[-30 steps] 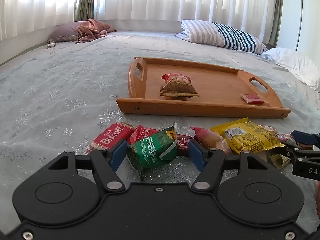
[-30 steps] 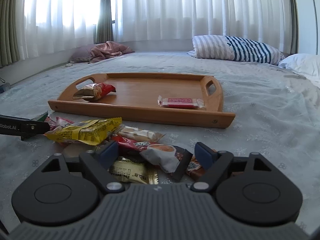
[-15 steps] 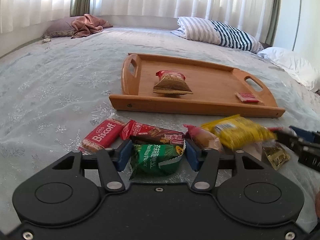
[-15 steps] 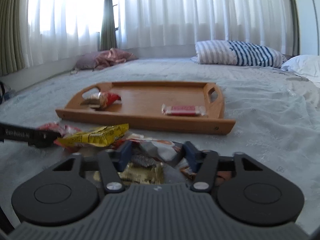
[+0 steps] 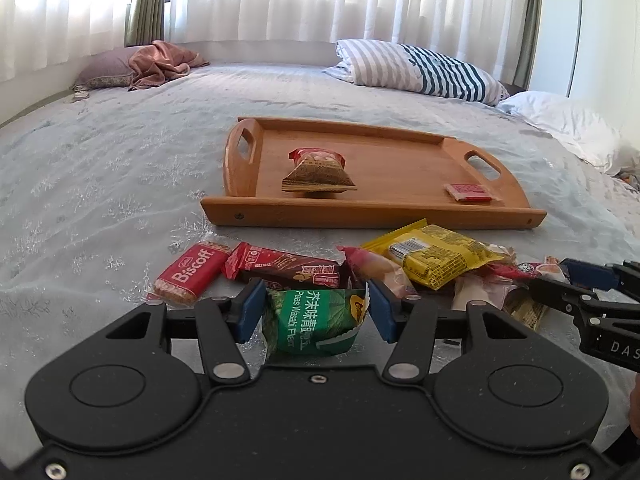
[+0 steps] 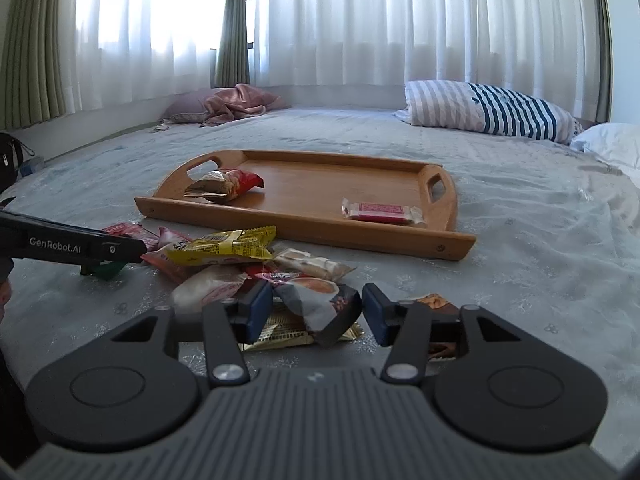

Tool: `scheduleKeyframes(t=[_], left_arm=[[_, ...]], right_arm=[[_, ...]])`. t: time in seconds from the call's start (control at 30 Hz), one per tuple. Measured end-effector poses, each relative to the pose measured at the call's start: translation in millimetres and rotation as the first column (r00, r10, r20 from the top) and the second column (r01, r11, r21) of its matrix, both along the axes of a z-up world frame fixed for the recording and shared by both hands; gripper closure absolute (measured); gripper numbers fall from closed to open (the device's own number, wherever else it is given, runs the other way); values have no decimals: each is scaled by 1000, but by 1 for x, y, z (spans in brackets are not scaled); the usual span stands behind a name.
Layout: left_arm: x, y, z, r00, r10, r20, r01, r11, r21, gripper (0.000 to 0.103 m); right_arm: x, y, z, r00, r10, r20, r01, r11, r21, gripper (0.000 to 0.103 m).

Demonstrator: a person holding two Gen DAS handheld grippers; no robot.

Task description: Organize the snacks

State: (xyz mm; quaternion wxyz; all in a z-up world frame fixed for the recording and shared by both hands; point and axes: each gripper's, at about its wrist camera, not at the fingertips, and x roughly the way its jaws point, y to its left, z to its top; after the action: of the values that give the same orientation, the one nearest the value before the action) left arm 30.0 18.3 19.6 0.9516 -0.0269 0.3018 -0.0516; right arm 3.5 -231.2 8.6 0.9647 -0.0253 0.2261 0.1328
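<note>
Left wrist view: lower centre, the left gripper (image 5: 316,310), half-open, brackets a light, crinkly, slippery green pea packet (image 5: 314,322), best pinched across its puffed middle, below the tray (image 5: 372,214).

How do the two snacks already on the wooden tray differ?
The brown-and-red packet is puffy and sits near the left handle of the tray; the red wafer bar is flat and lies near the right handle. The packet is clearly bulkier; the bar is slim with clear wrapper ends. Both rest apart on the tray floor, untouched by either gripper.
</note>
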Motion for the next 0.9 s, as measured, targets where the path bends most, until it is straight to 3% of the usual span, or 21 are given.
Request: scheduleKeyframes(t=[0.23, 0.63, 0.9], left_arm=[[-1, 0, 1, 1000, -1, 3, 1, 1000, 0, 50], [-9, 0, 3, 1000, -7, 15, 7, 1000, 8, 51], [-9, -1, 1, 1000, -12, 14, 11, 1000, 21, 51]], right_arm=[[16, 3, 4, 1000, -21, 0, 21, 999, -34, 31], [19, 3, 9, 998, -48, 43, 50, 997, -63, 29], [36, 20, 0, 1000, -9, -7, 8, 989, -148, 29]])
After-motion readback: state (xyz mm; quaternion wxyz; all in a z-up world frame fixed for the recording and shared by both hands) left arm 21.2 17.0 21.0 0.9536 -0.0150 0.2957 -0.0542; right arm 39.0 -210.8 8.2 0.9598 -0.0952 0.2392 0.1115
